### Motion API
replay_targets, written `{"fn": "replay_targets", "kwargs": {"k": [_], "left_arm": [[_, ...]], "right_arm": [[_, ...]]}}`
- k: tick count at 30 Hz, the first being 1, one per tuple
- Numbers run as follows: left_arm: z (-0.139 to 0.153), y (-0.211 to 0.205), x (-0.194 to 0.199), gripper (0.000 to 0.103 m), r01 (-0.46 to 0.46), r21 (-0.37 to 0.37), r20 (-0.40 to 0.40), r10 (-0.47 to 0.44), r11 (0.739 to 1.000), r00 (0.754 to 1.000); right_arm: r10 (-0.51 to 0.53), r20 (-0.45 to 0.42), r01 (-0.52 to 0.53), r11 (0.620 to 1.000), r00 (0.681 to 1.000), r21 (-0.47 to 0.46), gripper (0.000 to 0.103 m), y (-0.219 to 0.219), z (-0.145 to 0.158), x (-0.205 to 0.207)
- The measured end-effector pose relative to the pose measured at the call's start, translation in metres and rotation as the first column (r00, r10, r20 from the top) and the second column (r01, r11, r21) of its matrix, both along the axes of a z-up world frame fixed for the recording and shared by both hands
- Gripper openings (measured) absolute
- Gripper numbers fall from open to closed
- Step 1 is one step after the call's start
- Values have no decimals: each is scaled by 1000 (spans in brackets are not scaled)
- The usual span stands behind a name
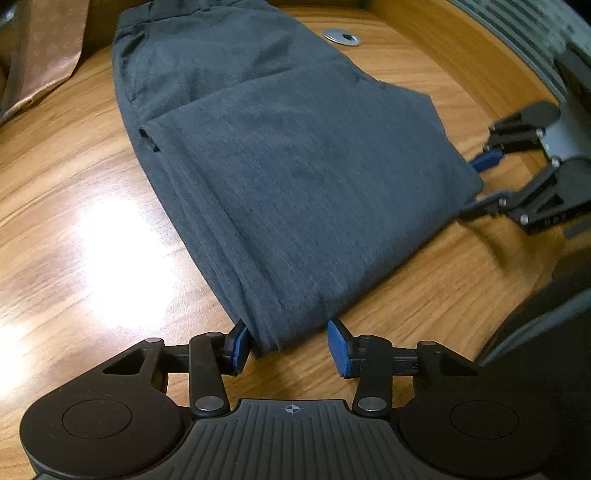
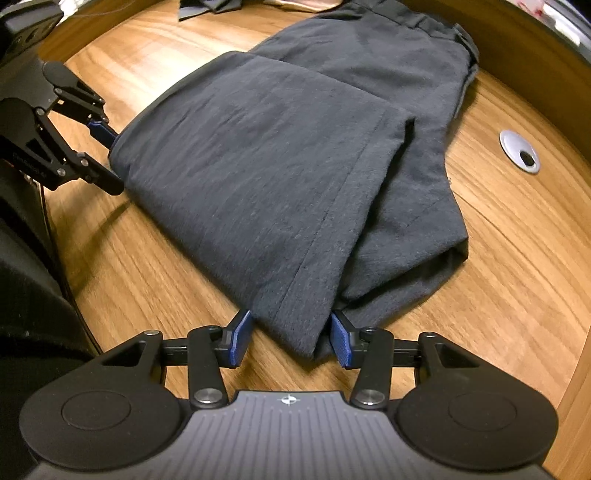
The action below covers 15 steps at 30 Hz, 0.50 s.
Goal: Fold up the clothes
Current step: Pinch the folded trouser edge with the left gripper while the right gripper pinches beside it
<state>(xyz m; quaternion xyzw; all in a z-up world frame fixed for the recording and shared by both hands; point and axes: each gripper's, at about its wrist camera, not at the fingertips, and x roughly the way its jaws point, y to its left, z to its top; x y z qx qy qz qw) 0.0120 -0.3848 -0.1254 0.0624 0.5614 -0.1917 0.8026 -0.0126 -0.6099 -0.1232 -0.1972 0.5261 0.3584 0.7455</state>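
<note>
Dark grey trousers [image 1: 280, 155] lie folded on the wooden table [image 1: 74, 192], legs doubled back over the upper part, waistband at the far end. My left gripper [image 1: 290, 349] is open, its blue pads either side of the near corner of the fold. My right gripper [image 2: 290, 341] is open around the other corner of the folded end of the trousers [image 2: 280, 177]. Each gripper shows in the other's view: the right gripper [image 1: 480, 182] at the right edge of the cloth, the left gripper [image 2: 105, 158] at the left edge.
A pink patterned cloth [image 1: 44, 55] lies at the far left of the table. A round metal cable grommet [image 1: 341, 37] sits in the tabletop beyond the trousers, and also shows in the right wrist view [image 2: 520, 151]. More clothes [image 2: 207, 7] lie at the far edge.
</note>
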Motion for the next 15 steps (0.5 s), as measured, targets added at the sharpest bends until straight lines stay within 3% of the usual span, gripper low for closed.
{"fn": "replay_targets", "kwargs": {"k": [3, 5, 7, 15], "left_arm": [[0, 1, -4, 26, 9, 1, 23, -9, 1000, 1000], [3, 5, -6, 21, -3, -15, 45, 4, 1000, 999], [9, 10, -9, 18, -15, -38, 61, 17, 999, 998], [58, 39, -19, 16, -23, -152, 45, 30, 988, 999]], "right_arm": [[21, 43, -20, 1000, 999, -19, 33, 3, -1, -3], [8, 49, -8, 1000, 999, -6, 15, 4, 1, -5], [-5, 59, 5, 1000, 998, 5, 9, 5, 6, -9], [-46, 43, 43, 996, 998, 76, 8, 4, 57, -26]]}}
